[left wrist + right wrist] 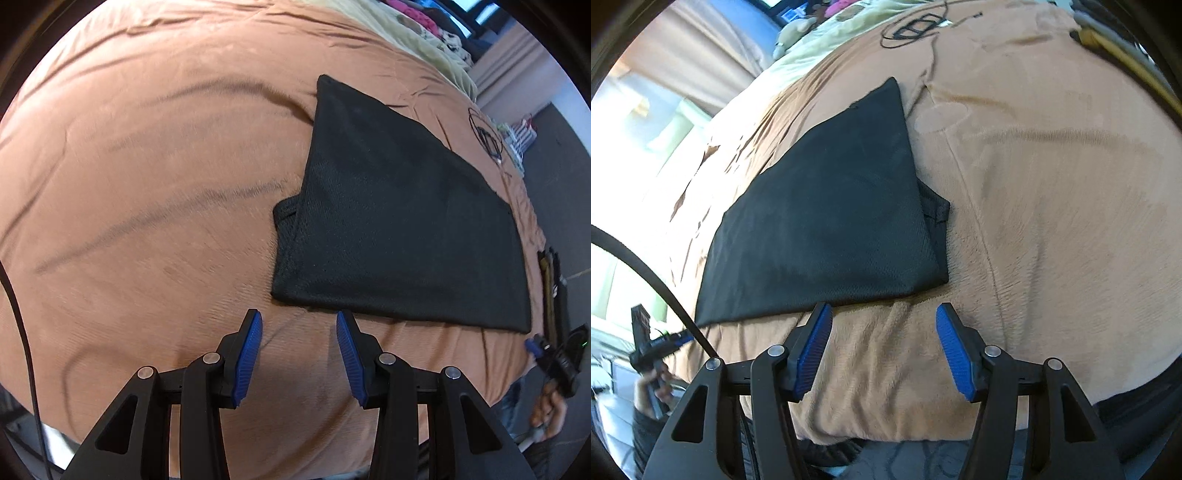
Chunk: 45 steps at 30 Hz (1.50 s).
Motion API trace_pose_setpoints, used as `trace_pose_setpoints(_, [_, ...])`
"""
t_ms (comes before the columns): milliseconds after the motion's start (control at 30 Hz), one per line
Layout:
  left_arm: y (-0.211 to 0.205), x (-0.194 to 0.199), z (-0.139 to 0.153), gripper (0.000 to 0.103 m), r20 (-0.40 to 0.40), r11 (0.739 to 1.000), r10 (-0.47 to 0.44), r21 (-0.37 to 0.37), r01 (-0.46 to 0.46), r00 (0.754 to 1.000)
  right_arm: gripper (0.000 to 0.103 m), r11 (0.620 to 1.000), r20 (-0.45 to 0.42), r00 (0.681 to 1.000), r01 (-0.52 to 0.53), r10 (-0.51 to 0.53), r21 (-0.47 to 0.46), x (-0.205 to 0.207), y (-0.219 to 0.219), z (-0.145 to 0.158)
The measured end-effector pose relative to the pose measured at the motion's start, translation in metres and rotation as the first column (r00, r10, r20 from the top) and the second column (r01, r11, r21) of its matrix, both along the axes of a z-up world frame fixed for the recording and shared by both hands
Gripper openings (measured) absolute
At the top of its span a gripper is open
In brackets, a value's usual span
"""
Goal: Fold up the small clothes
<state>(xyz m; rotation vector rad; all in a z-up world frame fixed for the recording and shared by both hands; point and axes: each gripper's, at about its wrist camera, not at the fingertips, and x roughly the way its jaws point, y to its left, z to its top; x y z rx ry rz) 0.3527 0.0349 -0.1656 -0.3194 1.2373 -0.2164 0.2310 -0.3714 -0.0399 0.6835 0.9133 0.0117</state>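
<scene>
Left wrist view has the black garment [399, 229] lying flat on the brown blanket [147, 184], filling the centre right of the frame, its long axis running from upper centre down to lower right. The left gripper [299, 347] sits at bottom centre, blue pads apart with only blanket between them, and the garment's near hem lies just above the fingertips, a little to the right. Over in the right wrist view, the same garment [827, 221] spreads across centre left, near hem running along the lower left to centre, a small sleeve or flap poking out at its right edge. The right gripper [884, 343] is parted too, nothing between its pads, and its left fingertip sits just beside the hem, apparently not on it. Judging by that, both are close to the hem, the right one nearest its corner, likely first to pinch
</scene>
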Motion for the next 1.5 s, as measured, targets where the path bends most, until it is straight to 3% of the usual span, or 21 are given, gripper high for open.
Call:
trace_pose_setpoints(467, [0.011,0.014,-0.008,0.044,-0.049,0.984,0.131,-0.118,-0.136,0.990,0.055,0.990,0.013,0.996,0.084,-0.086,0.117,0.017,-0.009,-0.017])
trace_pose_setpoints(600, [0.007,0.013,-0.008,0.044,-0.041,0.985,0.134,-0.101,-0.138,0.990,0.052,0.985,0.020,0.994,0.100,-0.104,0.139,0.022,-0.012,-0.021])
trace_pose_setpoints(667, [0.005,0.012,-0.007,0.044,-0.026,0.989,0.123,-0.081,-0.124,0.992,0.048,0.983,0.041,0.996,0.069,-0.077,0.170,0.026,-0.013,-0.023])
trace_pose_setpoints(733, [0.005,0.012,-0.007,0.043,-0.010,0.991,0.120,-0.060,-0.121,0.993,0.037,0.982,0.042,0.996,0.074,-0.082,0.173,0.029,-0.014,-0.025])
trace_pose_setpoints(767, [0.004,0.013,-0.007,0.039,-0.004,0.991,0.122,-0.051,-0.122,0.993,0.033,0.982,0.042,0.995,0.076,-0.085,0.174,0.030,-0.014,-0.026])
trace_pose_setpoints(833, [0.003,0.012,-0.006,0.024,0.007,0.991,0.130,-0.014,-0.130,0.992,0.014,0.980,0.043,0.995,0.079,-0.088,0.184,0.029,-0.016,-0.027])
trace_pose_setpoints(867, [0.004,0.012,-0.006,0.012,0.012,0.991,0.133,-0.001,-0.133,0.991,0.009,0.978,0.047,0.995,0.078,-0.089,0.191,0.028,-0.016,-0.027])
trace_pose_setpoints(933, [0.007,0.012,-0.004,0.007,0.014,0.991,0.132,-0.023,-0.131,0.991,0.003,0.980,0.056,0.995,0.070,-0.082,0.188,0.027,-0.015,-0.026])
trace_pose_setpoints(1200, [0.011,0.012,0.018,0.005,0.081,0.990,0.141,-0.014,-0.140,0.987,0.001,0.989,0.106,0.992,0.046,-0.061,0.140,0.012,-0.004,-0.003])
trace_pose_setpoints(1500, [0.016,-0.009,0.027,0.005,0.109,0.993,0.121,-0.023,-0.119,0.987,0.001,0.995,0.104,0.994,0.012,-0.022,0.103,-0.007,0.009,0.000])
